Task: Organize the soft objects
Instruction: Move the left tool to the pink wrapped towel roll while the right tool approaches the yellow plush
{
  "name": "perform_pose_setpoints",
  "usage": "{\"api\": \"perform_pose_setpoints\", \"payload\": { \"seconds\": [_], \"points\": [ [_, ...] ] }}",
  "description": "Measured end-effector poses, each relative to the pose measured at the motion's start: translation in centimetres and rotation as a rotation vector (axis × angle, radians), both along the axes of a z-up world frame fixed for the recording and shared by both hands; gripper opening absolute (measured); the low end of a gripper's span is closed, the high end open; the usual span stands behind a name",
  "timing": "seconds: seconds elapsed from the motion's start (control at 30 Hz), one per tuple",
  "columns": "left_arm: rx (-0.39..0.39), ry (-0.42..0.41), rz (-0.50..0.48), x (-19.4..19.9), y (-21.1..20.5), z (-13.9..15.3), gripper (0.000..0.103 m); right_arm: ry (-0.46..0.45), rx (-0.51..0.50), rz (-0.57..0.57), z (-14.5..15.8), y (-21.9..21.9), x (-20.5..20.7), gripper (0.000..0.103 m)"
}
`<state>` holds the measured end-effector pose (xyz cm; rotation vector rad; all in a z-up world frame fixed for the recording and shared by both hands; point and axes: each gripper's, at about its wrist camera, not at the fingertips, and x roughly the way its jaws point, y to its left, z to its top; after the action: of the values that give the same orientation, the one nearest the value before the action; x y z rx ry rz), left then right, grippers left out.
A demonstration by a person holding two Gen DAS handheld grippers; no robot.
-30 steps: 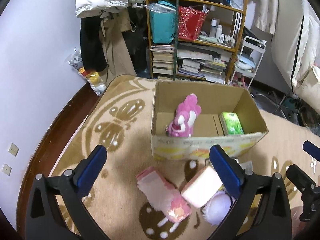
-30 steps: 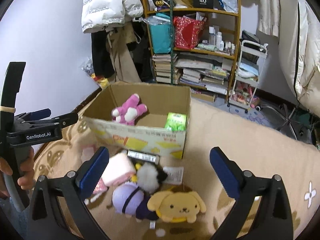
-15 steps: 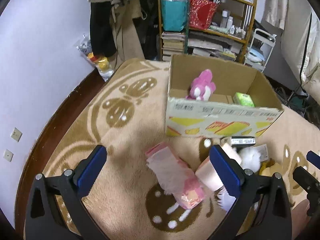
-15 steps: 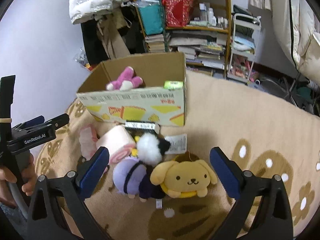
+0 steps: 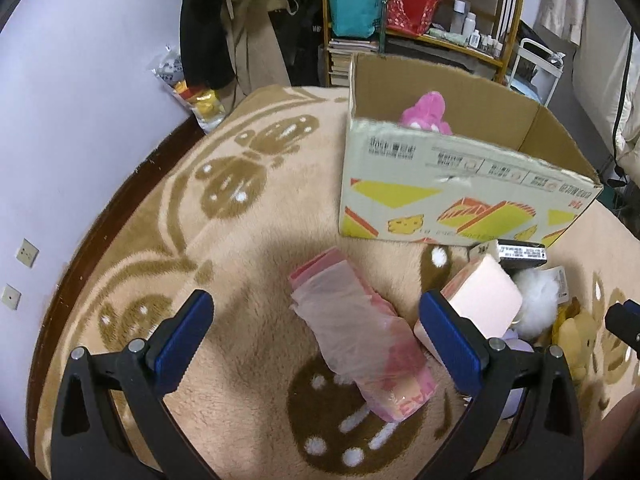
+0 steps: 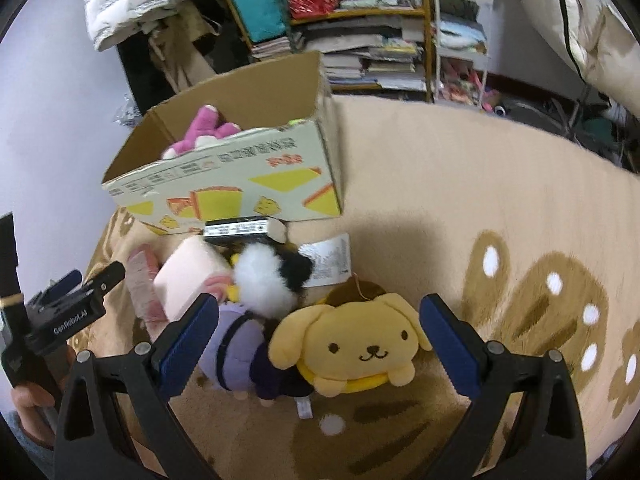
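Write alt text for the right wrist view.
The open right gripper hovers over a yellow dog plush on a beige rug, beside a purple plush and other soft items. Behind stands an open cardboard box holding a pink plush.

Fuzzy plush dog point(image 6: 360, 346), matt cardboard box point(image 5: 452, 200), crinkly glossy plastic pack point(image 5: 360, 336)

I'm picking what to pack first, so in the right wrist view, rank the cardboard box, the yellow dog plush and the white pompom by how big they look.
1. cardboard box, clearly largest.
2. yellow dog plush, though it lies nearer the camera, which inflates it.
3. white pompom, smallest; part of it is hidden behind the other toys.
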<state>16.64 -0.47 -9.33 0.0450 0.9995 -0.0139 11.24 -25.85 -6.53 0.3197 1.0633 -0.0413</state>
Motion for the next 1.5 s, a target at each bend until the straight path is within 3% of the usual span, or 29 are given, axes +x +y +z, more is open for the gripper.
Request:
{"api": "perform_pose_setpoints", "payload": {
  "seconds": [0.37, 0.93, 1.07, 1.5],
  "points": [
    [0.001, 0.074, 0.052, 1.4, 0.6, -2.9, 0.101, 0.092, 0.033, -0.044, -2.7, -0.9, 0.5, 0.098],
    [-0.011, 0.101, 0.011, 2.4, -0.2, -5.2, 0.101, 0.161, 0.056, -0.046, -4.6, -1.0, 0.9, 0.098],
    [-0.055, 0.131, -0.003, 2.5, -0.1, -6.0, 0.089, 0.162, 0.050, -0.045, -4.8, -1.1, 1.5, 0.098],
    [-0.057, 0.158, -0.015, 2.7, -0.3, -6.6, 0.083, 0.147, 0.068, -0.054, -4.9, -1.5, 1.2, 0.098]
  ]
}}
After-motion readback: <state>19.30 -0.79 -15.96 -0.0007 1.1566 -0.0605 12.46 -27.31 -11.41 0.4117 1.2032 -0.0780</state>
